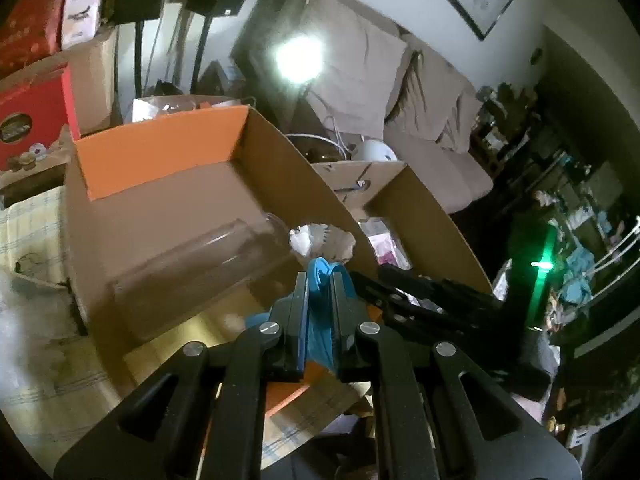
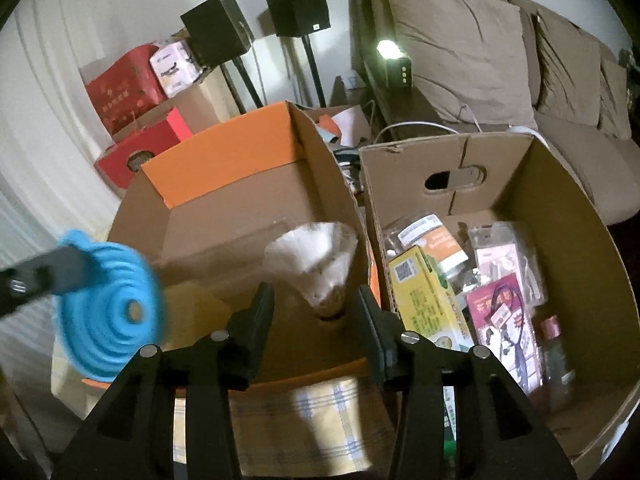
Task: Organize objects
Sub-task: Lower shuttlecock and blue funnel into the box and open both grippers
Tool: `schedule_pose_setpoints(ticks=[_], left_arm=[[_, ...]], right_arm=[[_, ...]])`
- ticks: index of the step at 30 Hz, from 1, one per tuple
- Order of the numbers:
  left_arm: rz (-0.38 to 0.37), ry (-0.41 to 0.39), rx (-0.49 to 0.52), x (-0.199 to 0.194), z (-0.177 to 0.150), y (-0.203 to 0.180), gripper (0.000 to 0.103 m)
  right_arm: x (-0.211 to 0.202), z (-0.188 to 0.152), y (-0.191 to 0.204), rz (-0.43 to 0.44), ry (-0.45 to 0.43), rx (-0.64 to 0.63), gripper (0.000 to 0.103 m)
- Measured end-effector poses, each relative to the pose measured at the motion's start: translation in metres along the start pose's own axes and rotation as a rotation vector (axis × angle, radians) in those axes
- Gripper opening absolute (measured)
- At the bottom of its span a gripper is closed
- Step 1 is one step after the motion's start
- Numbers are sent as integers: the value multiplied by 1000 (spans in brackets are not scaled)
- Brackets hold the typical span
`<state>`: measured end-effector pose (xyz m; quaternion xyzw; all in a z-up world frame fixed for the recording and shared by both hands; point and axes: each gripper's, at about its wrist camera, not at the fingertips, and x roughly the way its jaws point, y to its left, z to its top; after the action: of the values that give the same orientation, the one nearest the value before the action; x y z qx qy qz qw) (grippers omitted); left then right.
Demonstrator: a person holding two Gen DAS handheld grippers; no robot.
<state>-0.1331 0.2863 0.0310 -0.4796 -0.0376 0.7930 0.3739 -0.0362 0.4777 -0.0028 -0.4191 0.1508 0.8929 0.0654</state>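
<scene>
My left gripper is shut on a blue collapsible funnel, held over the near edge of the orange-flapped cardboard box. The funnel also shows at the left of the right wrist view. Inside that box lie a clear glass tube and a white shuttlecock. My right gripper is open, its fingers either side of the shuttlecock's cork end without gripping it. The right gripper's black arm shows to the right of my left gripper.
A second cardboard box to the right holds a yellow-green carton, pink packets and a small bottle. Red gift boxes and speakers on stands stand behind. A beige sofa is at the right. A checked cloth lies below.
</scene>
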Motion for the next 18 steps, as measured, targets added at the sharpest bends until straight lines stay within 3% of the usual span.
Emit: schedule_pose_setpoints(ticks=[11,15,18], left_arm=[[-33,35,0,31,3,-16,9],[-2,42,28,43,2,-23,11],[-6,53,19,45,2,-23,23]], right_arm=[[-39,-1,-2,8,-70,30,49],[-46,-2,-3,3,-83,36,50],[-47,-4,-4,1,-82,42,50]])
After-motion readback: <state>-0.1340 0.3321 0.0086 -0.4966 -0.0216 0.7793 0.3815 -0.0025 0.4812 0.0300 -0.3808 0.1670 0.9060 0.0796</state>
